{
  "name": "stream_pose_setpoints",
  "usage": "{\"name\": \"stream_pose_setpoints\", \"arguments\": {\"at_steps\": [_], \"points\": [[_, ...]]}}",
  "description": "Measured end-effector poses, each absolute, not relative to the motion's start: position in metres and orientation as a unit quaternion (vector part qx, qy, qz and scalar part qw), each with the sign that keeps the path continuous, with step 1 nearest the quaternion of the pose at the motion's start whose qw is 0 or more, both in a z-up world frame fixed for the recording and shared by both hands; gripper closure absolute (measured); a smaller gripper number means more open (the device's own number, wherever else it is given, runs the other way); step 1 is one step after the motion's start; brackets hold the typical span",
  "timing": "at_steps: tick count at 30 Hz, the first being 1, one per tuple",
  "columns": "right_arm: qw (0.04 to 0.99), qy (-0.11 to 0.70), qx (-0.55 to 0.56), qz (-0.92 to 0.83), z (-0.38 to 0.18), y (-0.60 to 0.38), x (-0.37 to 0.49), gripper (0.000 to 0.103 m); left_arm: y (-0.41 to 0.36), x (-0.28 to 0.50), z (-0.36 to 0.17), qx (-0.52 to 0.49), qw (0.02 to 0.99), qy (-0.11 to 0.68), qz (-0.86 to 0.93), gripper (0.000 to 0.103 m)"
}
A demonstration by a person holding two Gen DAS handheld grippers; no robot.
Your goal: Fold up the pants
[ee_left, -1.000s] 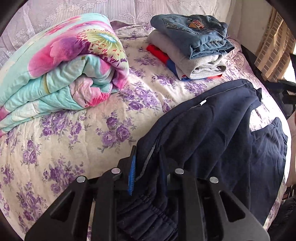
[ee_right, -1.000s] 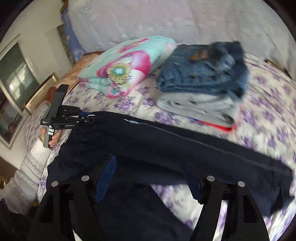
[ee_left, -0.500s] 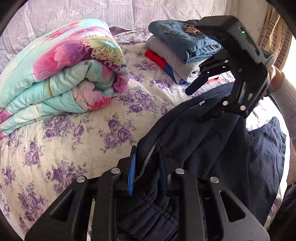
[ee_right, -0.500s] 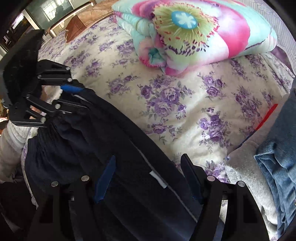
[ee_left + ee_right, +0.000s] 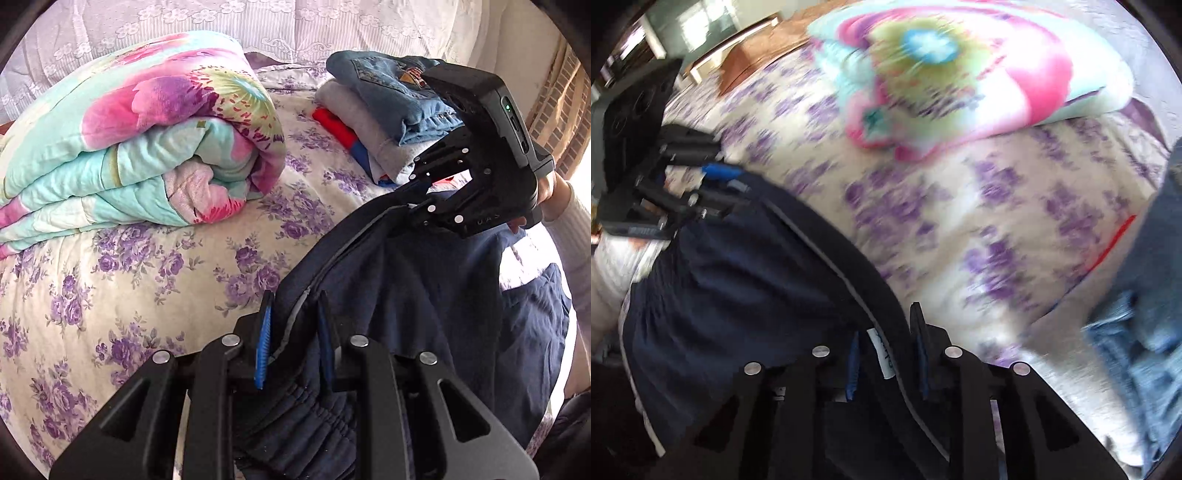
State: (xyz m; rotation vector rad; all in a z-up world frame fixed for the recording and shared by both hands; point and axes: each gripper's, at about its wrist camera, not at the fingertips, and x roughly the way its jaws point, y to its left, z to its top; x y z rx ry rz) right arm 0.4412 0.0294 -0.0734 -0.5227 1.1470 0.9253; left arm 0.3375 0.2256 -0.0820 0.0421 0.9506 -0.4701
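Dark navy pants [image 5: 417,295] with a thin grey side stripe hang over the front edge of the flowered bed. My left gripper [image 5: 293,332] is shut on their gathered elastic waistband. My right gripper [image 5: 886,350] is shut on the pants further along, by a white label [image 5: 882,354]. In the left wrist view the right gripper [image 5: 413,206] holds the upper edge of the fabric in front of the clothes stack. In the blurred right wrist view the left gripper [image 5: 716,184] pinches the far end of the pants [image 5: 746,280].
A rolled floral quilt [image 5: 136,144] lies at the back left of the bed [image 5: 110,295]. A stack of folded clothes [image 5: 388,110], jeans on top, sits at the back right, close to my right gripper. A lace curtain hangs behind.
My right gripper went from open over the pants to shut on them. It has swung in towards the left gripper. The left gripper kept its hold.
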Motion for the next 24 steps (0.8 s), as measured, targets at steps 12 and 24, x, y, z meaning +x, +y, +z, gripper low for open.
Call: {"name": "stream_pose_setpoints", "arguments": {"at_steps": [12, 24], "points": [[0.739, 0.496, -0.260, 0.375, -0.057, 0.033, 0.386, 0.083, 0.222, 0.329, -0.067, 0.031, 0.867, 0.446, -0.219, 0.082], [0.815, 0.422, -0.189, 0.349, 0.013, -0.015, 0.195, 0.085, 0.188, 0.164, -0.011, 0.137, 0.869, 0.384, -0.280, 0.082]]}}
